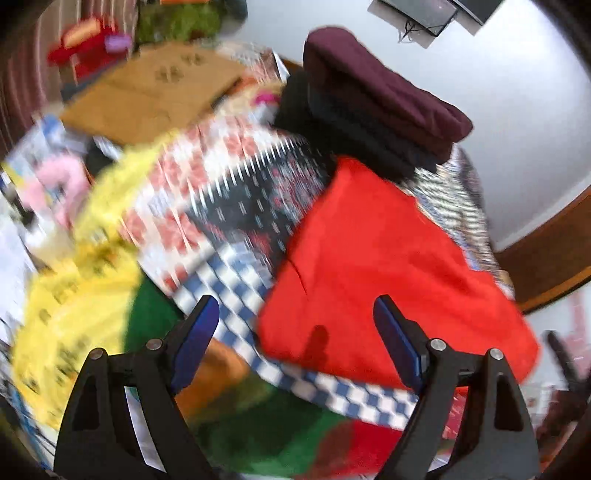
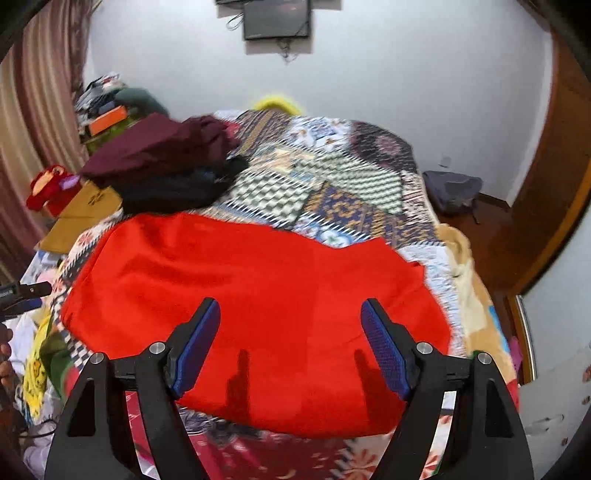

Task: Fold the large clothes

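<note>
This is a bedroom in a home: a bed with a patchwork quilt [image 2: 332, 184] fills the middle, and folded dark clothes [image 2: 162, 162] lie stacked on it at about 10 o'clock. On the white wall [image 2: 406, 74] at 12 o'clock hangs a dark flat screen [image 2: 276, 18], and a striped curtain [image 2: 33, 110] falls at 9 o'clock. A brown wooden door frame [image 2: 554, 166] stands at 3 o'clock, and toys and boxes [image 1: 92, 48] crowd beside the bed.

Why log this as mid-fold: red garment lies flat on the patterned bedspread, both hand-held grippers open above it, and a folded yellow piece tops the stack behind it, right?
Wrong on one point: the piece topping the stack is maroon, not yellow, as the right wrist view shows. The rest holds: the red garment lies flat on the patterned bedspread, with the left hand-held gripper and right hand-held gripper open above it.
</note>
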The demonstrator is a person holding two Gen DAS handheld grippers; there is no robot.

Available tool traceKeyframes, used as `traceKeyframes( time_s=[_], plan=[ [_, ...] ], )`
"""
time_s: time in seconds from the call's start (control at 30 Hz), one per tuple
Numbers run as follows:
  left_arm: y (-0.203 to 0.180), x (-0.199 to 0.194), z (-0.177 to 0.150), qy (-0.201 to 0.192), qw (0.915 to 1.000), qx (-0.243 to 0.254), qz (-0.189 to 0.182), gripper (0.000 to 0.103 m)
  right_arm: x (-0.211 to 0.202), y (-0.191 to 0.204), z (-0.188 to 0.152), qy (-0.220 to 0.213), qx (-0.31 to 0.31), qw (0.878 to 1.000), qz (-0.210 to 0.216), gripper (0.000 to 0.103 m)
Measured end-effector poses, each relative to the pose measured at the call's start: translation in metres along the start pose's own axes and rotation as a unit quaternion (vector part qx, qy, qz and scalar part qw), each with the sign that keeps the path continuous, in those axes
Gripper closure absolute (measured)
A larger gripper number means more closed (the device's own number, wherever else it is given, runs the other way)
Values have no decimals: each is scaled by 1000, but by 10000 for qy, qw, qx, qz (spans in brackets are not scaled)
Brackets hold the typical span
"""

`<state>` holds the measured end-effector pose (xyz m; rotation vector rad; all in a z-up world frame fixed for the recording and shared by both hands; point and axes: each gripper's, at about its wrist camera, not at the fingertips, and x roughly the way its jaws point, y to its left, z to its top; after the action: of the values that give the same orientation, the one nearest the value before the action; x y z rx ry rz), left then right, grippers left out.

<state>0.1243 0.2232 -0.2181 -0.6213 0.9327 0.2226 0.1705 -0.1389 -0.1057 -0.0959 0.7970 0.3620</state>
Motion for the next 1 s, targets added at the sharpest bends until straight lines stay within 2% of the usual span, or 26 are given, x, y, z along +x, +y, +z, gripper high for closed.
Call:
traceKeyframes(
  time_s=[0.2,0.37,0.5,0.73,1.0],
  plan=[
    [22,23,-22,724,9921,-696,-752,18,29,25,-17,452,-248,9985,184,27],
    [15,34,-25,974,9822,-943,-1300,18,47,21,-29,761,-141,9967,227,26],
    [1,43,-27,1130,9757,-1020,-1577,18,47,15,-33,745,35,9965,377,24],
    [-7,69,-23,1250,9747,-1086,-1499,18,49,15,-35,738,72,9961,470,23],
    [-20,92,-3,809,9864,-1019,-1008,18,53,12,-36,768,159,9952,582,20]
  ],
)
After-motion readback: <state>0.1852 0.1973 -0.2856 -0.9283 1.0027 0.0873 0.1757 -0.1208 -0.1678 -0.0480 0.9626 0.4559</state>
